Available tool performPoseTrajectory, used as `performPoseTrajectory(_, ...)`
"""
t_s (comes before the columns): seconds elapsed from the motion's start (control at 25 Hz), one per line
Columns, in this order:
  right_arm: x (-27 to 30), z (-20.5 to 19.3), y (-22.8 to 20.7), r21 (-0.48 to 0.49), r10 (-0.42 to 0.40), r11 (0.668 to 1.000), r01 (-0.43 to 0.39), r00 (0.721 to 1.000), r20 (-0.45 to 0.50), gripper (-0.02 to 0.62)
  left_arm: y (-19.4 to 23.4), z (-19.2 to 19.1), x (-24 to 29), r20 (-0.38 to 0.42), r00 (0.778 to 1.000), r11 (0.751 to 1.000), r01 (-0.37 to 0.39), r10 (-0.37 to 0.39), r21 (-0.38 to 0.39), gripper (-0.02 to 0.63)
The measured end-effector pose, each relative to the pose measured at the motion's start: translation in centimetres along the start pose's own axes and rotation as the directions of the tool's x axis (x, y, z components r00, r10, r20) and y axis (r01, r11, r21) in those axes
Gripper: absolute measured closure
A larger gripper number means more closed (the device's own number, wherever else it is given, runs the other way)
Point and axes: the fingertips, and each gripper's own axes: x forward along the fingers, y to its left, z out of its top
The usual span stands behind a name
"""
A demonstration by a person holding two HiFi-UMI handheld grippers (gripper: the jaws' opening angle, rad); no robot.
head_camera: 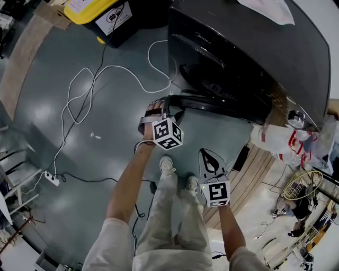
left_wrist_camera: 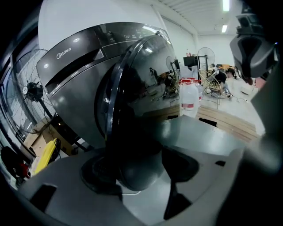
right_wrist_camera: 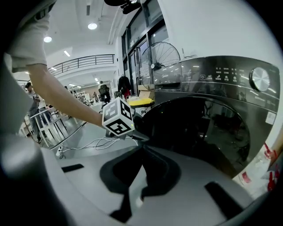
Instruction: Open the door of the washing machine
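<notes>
The dark grey washing machine (head_camera: 238, 58) stands at the upper right of the head view. Its round door (head_camera: 212, 103) is swung a little way out from the front. My left gripper (head_camera: 161, 104) is shut on the door's free edge, with its marker cube just below. In the left gripper view the dark door rim (left_wrist_camera: 116, 101) and the glass bowl (left_wrist_camera: 135, 170) fill the gap of the left gripper (left_wrist_camera: 137, 170). My right gripper (head_camera: 210, 156) hangs shut and holds nothing, short of the machine. In the right gripper view the right gripper (right_wrist_camera: 141, 154) points at the door (right_wrist_camera: 199, 132).
A white cable (head_camera: 106, 71) loops over the grey floor to a power strip (head_camera: 52, 178). A black bin with a yellow lid (head_camera: 100, 13) stands left of the machine. White jugs (head_camera: 275, 138) and wooden boards (head_camera: 254, 169) lie to its right. My feet (head_camera: 167, 164) are between the grippers.
</notes>
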Motion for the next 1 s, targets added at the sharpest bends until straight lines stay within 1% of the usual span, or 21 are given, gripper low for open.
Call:
performPoseTrajectory(0.28,-3.3,-3.5,0.7,0.019,0.018,1.0,-0.017,1.0,-0.004,0.597,-1.7,-0.5,-1.0,-0.032,0.999,0.999,-0.031,0.03,-0.038,0.31)
performPoseTrajectory(0.4,-4.9,-4.6,0.7,0.009,0.031,0.999,-0.031,1.0,-0.002,0.597,-2.3,-0.9,-1.7,-0.047,0.998,0.997,-0.052,0.05,-0.059,0.31)
performPoseTrajectory(0.56,-7.4,-6.5,0.5,0.002,0.047,0.999,-0.047,0.999,-0.013,0.597,-4.3,-1.3,-2.8,-0.077,0.995,0.993,-0.077,0.07,-0.094,0.31)
performPoseTrajectory(0.8,-9.8,-7.9,0.5,-0.027,0.066,0.997,-0.066,0.998,0.0,0.597,-7.1,-1.8,-4.5,-0.098,0.99,0.981,-0.12,0.105,-0.156,0.31)
performPoseTrajectory(1.0,-11.6,-8.6,1.0,-0.038,0.074,0.997,-0.073,0.997,0.019,0.597,-9.6,-2.0,-6.1,-0.101,0.988,0.962,-0.14,0.119,-0.233,0.314)
